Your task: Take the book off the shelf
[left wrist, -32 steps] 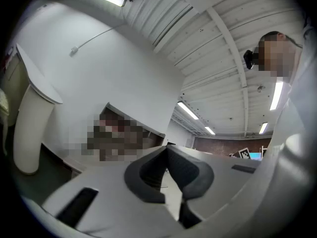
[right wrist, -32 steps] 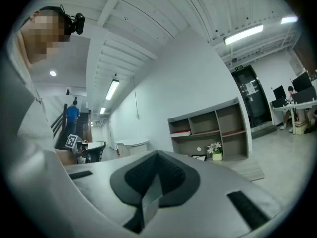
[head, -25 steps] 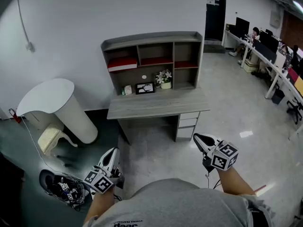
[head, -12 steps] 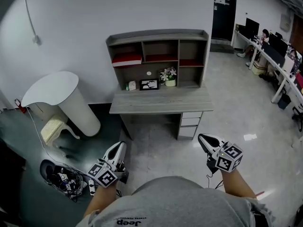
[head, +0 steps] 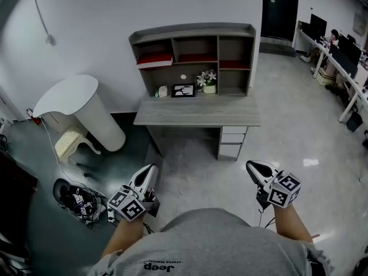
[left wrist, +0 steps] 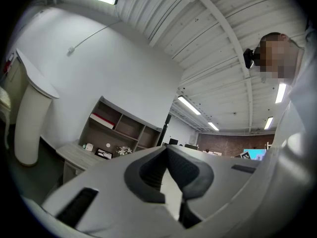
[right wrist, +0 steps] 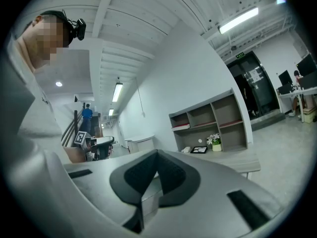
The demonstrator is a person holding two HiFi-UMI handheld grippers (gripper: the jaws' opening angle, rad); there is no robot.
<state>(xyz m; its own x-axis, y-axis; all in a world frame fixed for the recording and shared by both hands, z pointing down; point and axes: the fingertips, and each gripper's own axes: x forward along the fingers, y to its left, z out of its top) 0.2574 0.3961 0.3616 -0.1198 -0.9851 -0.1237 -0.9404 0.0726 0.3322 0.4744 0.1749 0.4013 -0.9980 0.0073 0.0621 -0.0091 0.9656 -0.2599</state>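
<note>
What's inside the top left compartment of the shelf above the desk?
One red book lying flat, with a white edge showing. Anything under or behind it is covered.

I log: grey T-shirt, Jeep print; white, black-padded left gripper and right gripper, black-and-white marker cubes

1. The book has a red cover and white page edges. It lies flat in the shelf's top-left compartment.
2. The shelf is grey and open-fronted, and stands at the back of the table.
</note>
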